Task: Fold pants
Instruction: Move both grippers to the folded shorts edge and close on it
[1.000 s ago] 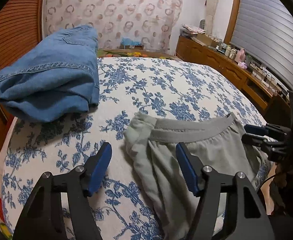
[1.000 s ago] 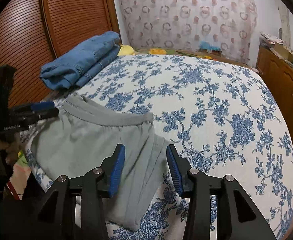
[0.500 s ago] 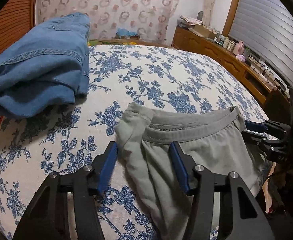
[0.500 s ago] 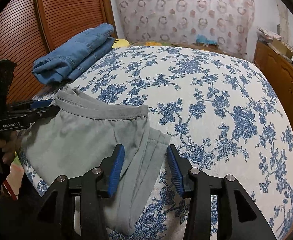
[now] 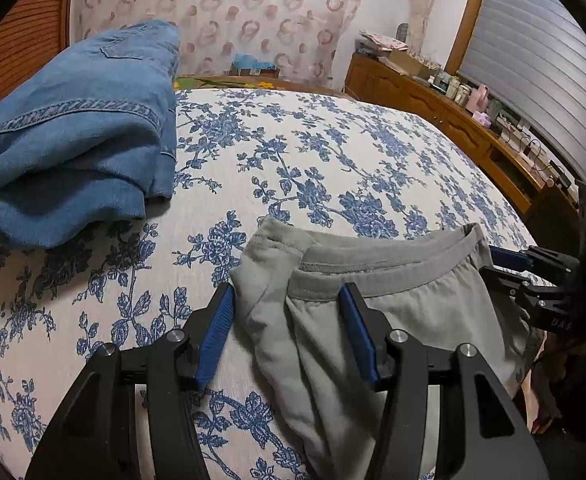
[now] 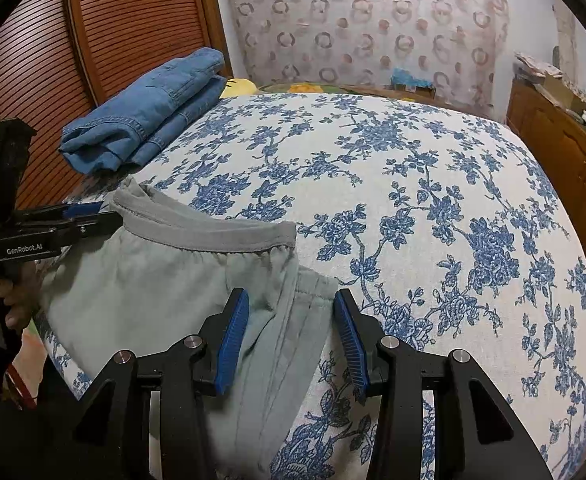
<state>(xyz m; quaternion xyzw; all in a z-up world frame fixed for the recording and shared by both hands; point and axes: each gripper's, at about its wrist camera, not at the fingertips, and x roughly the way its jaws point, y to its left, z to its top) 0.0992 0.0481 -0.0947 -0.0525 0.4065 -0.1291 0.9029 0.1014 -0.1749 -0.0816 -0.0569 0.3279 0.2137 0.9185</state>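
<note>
Since the earlier frames both grippers have advanced toward the waistband (image 5: pixel 373 276) of the grey pants (image 6: pixel 149 280), which now sits nearer each camera. The pants lie on the floral bedspread (image 6: pixel 433 200), waistband facing the bed's middle, legs running off the near edge out of view. Folded blue jeans (image 5: pixel 69 140) lie well apart from the waistband, toward the wooden wardrobe.

The left gripper (image 5: pixel 287 334) has jaws apart, straddling the waistband's left corner, nothing clamped. The right gripper (image 6: pixel 291 336) likewise stands with jaws apart over the pleated right side edge just behind the waistband.

Judgement: the step in hand is taking hold at the two waist corners, ahead of the first fold. The next move calls for lowering each gripper so fabric sits between the pads, then closing on all layers together; a shallow bite risks catching only the top layer.
</note>
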